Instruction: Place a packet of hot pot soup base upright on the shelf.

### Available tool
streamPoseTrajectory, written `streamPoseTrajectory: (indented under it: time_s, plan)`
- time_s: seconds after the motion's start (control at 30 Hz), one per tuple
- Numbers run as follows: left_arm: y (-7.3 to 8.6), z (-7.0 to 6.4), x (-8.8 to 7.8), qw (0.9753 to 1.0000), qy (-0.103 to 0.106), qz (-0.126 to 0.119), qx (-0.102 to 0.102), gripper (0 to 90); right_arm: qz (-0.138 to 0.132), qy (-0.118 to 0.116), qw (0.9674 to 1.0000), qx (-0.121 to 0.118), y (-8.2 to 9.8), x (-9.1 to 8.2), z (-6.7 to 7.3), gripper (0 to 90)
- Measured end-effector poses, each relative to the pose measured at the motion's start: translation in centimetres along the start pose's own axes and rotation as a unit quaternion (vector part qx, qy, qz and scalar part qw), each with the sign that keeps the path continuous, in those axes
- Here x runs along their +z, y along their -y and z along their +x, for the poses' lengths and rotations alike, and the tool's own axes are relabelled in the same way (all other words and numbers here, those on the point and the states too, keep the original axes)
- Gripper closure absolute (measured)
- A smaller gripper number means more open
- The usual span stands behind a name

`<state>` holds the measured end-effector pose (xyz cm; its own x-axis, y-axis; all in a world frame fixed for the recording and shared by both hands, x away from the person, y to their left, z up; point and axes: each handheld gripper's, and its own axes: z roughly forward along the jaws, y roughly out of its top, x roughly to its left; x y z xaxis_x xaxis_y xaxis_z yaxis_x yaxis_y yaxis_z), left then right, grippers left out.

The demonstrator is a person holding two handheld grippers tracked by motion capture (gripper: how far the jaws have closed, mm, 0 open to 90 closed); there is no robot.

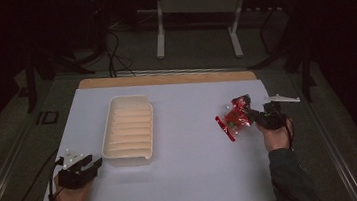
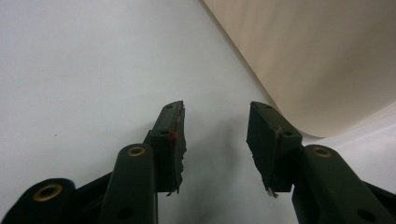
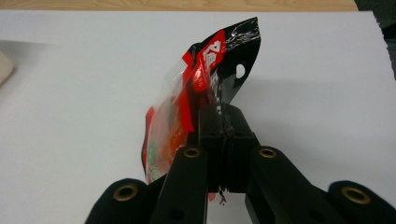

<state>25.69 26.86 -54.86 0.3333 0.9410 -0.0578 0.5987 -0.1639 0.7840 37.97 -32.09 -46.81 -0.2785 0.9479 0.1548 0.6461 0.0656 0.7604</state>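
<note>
step: likely carrying packet to tray | right tongs (image 3: 223, 122) clenched on crinkly red-and-black plastic snack packet (image 3: 198, 88) | left tongs (image 2: 215, 140) released beside ribbed cream plastic tray (image 1: 128, 130) | next: probably move above tray, release

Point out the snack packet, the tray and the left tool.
snack packet (image 3: 205, 70), right gripper view, red printed upper part.
tray (image 1: 131, 157), high view, near rim.
left tool (image 2: 215, 140), left gripper view, midway between tips.
</note>
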Motion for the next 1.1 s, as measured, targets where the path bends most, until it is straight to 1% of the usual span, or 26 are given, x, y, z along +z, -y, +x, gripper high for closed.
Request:
streamPoseTrajectory:
  time_s: [0.3, 0.43, 0.53, 0.63, 0.87, 1.1]
  plan:
    - [0.0, 0.0, 0.0, 1.0, -0.001, 0.001, -0.001, 54.4, -0.002, -0.004, 0.9999, -0.017, -0.7, -0.2, 0.8, 88.5]
    - [0.0, -0.1, 0.0, 1.0, -0.005, 0.002, 0.002, 54.4, -0.001, -0.005, 0.9997, -0.022, -1.0, -0.3, 1.0, 88.5]
    - [0.0, -0.1, 0.0, 1.0, -0.005, 0.002, 0.004, 55.6, -0.002, -0.01, 0.9997, -0.023, -1.1, -0.3, 1.1, 88.5]
    - [0.0, -0.1, 0.0, 1.0, -0.004, 0.002, 0.002, 56.2, -0.001, -0.011, 0.9996, -0.027, -1.3, -0.3, 1.4, 88.5]
    - [0.0, 0.0, 0.0, 1.0, -0.003, 0.003, 0.002, 57.1, -0.001, -0.013, 0.9991, -0.039, -1.5, -0.4, 1.8, 88.5]
    - [0.0, -0.1, 0.1, 1.0, -0.002, 0.003, 0.004, 57.4, -0.001, -0.018, 0.9988, -0.047, -1.7, -0.5, 2.2, 88.6]
